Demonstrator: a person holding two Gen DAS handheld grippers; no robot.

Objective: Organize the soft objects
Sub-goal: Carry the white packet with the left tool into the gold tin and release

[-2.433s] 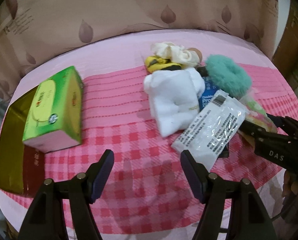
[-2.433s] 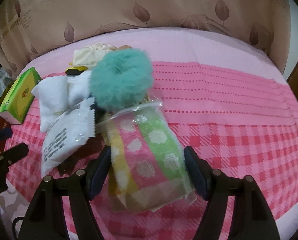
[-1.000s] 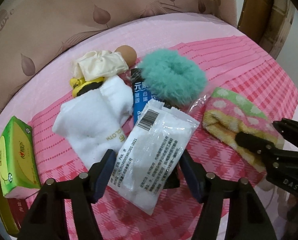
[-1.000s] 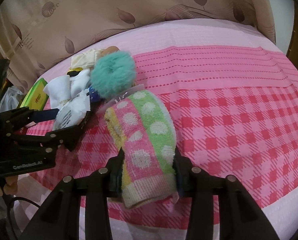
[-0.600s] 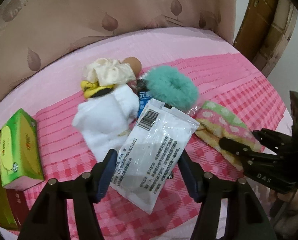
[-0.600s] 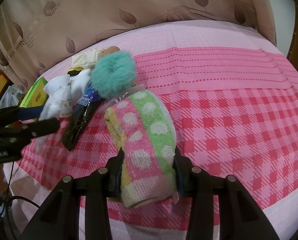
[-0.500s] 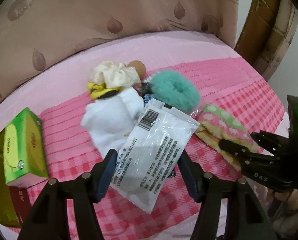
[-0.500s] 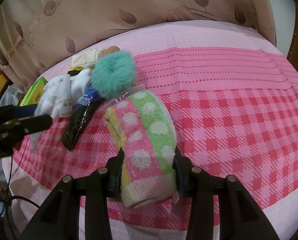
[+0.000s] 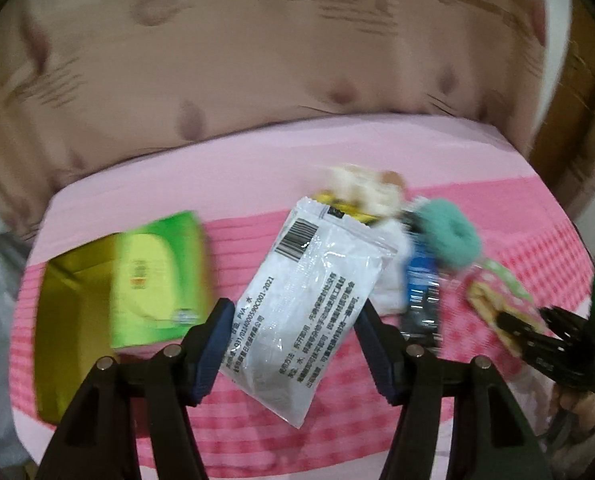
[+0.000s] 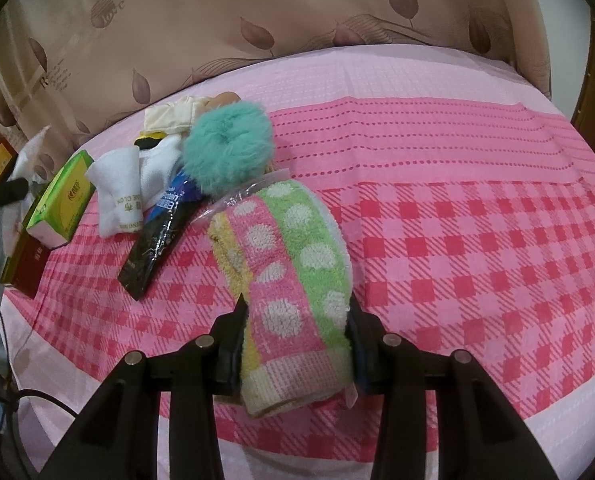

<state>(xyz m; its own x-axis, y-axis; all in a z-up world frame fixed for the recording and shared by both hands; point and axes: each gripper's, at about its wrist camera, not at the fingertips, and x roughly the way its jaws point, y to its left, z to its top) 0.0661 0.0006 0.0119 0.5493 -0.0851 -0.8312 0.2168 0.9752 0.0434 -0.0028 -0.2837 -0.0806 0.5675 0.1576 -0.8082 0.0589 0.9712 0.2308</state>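
Note:
My left gripper is shut on a white plastic packet with a barcode and holds it lifted above the pink checked cloth. My right gripper is shut on a rolled polka-dot towel, striped pink, green and yellow, that lies on the cloth. A teal fluffy scrunchie, a white folded cloth, a dark blue-black pouch and a cream bundle lie in a pile behind the towel.
A green tissue box leans on a gold and dark red box at the left edge of the bed. A beige leaf-print headboard stands behind. The right gripper's body shows at the right in the left wrist view.
My left gripper has lifted the white packet off the pile and swung left toward the green box, uncovering the dark pouch. My right gripper stays shut on the towel without moving.

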